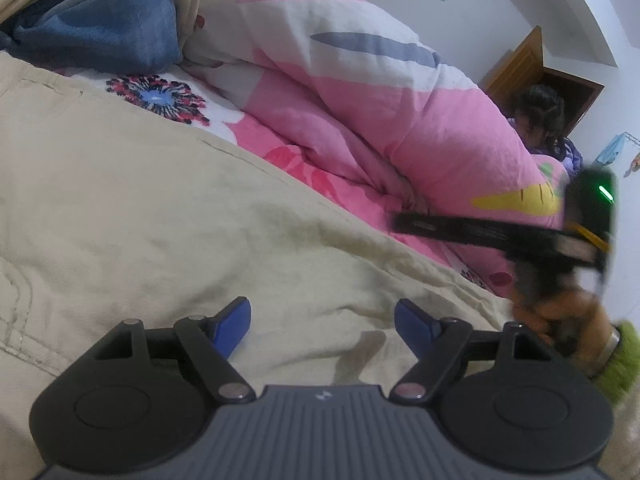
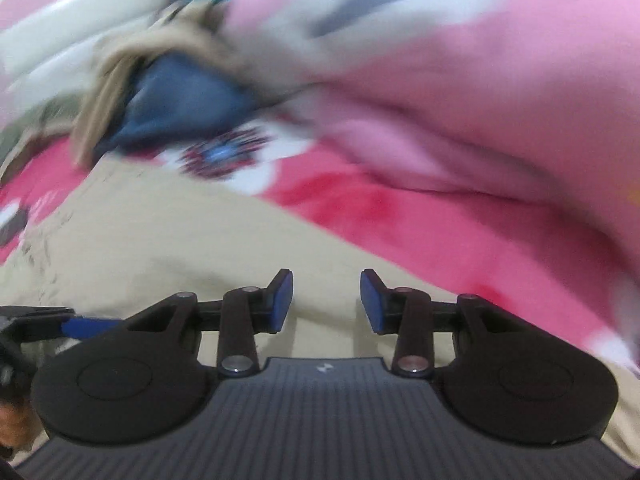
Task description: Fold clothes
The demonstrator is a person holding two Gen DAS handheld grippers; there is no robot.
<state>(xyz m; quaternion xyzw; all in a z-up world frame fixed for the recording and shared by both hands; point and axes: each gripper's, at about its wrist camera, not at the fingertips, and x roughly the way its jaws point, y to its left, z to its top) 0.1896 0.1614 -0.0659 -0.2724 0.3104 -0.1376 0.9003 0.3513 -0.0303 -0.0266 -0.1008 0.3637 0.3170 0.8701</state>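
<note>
A single beige garment [image 1: 152, 216] lies spread flat on a bed, its long axis running from lower right toward upper left in the left wrist view, stitched seams at the left edge. The left gripper [image 1: 322, 322] hovers just above it, blue pads apart, grasping nothing. The right gripper [image 2: 326, 300], also parted and empty, sits over the same cloth; its view is motion-blurred. Beneath is a pink floral bedsheet [image 1: 280, 148], with one bunched pink quilt [image 1: 420, 120] and one blue denim garment [image 1: 100, 20] beyond. White walls [image 1: 480, 20] surround.
</note>
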